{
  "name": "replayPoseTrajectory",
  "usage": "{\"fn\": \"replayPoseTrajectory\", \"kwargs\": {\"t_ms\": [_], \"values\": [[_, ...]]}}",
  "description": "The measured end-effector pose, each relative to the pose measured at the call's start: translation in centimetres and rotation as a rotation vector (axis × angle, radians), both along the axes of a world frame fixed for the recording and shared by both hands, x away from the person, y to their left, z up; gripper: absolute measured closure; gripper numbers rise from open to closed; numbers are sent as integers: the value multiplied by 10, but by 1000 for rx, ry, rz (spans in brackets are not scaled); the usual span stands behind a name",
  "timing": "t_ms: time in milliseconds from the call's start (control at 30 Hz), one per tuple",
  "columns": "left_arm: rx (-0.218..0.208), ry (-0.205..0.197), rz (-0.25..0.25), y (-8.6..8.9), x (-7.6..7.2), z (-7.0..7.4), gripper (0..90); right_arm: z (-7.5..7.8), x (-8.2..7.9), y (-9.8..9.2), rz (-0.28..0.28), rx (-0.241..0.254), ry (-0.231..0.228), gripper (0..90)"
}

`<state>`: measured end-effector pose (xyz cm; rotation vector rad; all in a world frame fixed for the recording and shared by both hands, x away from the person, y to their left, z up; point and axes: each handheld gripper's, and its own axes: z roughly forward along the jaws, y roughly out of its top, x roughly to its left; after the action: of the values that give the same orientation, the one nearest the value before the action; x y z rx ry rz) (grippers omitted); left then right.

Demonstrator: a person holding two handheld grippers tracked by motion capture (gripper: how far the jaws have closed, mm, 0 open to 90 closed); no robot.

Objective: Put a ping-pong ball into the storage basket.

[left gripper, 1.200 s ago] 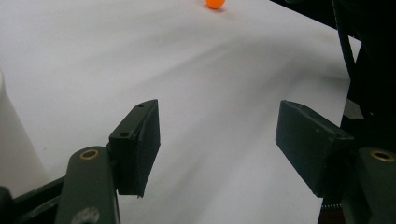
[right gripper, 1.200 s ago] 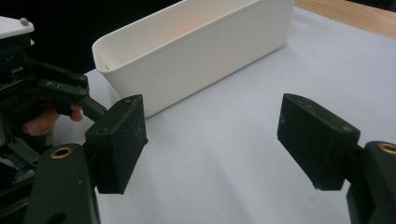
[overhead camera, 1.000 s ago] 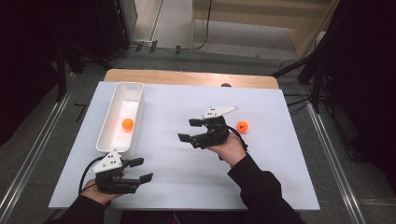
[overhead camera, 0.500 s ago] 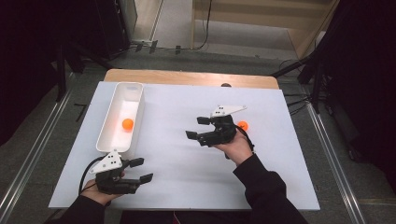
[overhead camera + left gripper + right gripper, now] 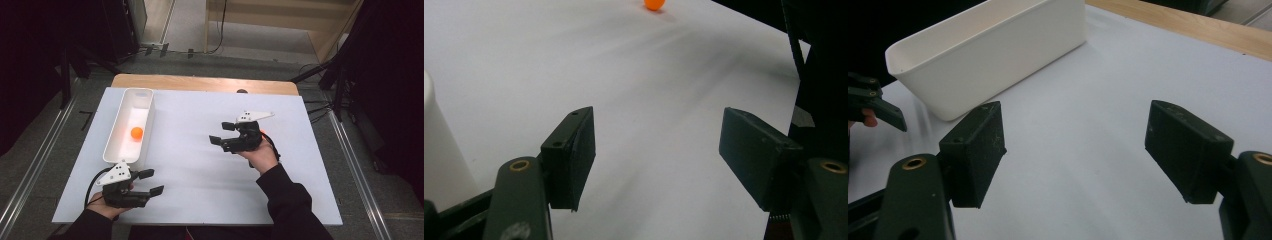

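An orange ball [image 5: 136, 132] lies inside the long white tray [image 5: 114, 145] at the left of the white table top. A second orange ball [image 5: 654, 4] rests on the bare white surface, far ahead of my left gripper [image 5: 656, 140]. In the high view that ball is almost wholly hidden behind the right gripper's body. My left gripper [image 5: 152, 181] sits near the front edge, just below the tray's near end, open with nothing between its jaws. My right gripper [image 5: 220, 132] hovers right of centre, jaws pointing left toward the tray [image 5: 998, 50], open and empty [image 5: 1075, 135].
The white sheet [image 5: 200, 170] covers a wooden table whose bare strip [image 5: 200, 82] shows at the back. Dark stands and cables ring the table on the floor. A wide stretch of white surface lies between the two grippers.
My right gripper has drifted to the right across the table and now covers the loose orange ball in the high view. The left gripper has stayed put.
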<state>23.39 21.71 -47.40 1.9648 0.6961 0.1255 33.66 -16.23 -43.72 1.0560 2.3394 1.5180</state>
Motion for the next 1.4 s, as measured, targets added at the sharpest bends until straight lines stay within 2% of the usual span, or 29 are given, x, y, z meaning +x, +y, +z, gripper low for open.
{"fn": "replayPoseTrajectory", "kwargs": {"t_ms": [300,600,833,1067,1200,1400], "values": [[-1,2,3,-2,2,1,314,-1,1,-14,-30,2,0,224],[-1,0,-9,-4,4,0,314,-5,3,-31,-84,5,12,224],[-1,-1,-10,-4,4,0,314,-8,6,-39,-108,-9,13,224],[0,0,-11,-5,3,0,314,-12,9,-49,-148,-28,18,224],[-2,0,-11,-5,3,0,313,-15,11,-56,-181,-25,31,224],[-3,-1,-14,-5,3,0,314,-16,14,-66,-224,-12,24,224]]}}
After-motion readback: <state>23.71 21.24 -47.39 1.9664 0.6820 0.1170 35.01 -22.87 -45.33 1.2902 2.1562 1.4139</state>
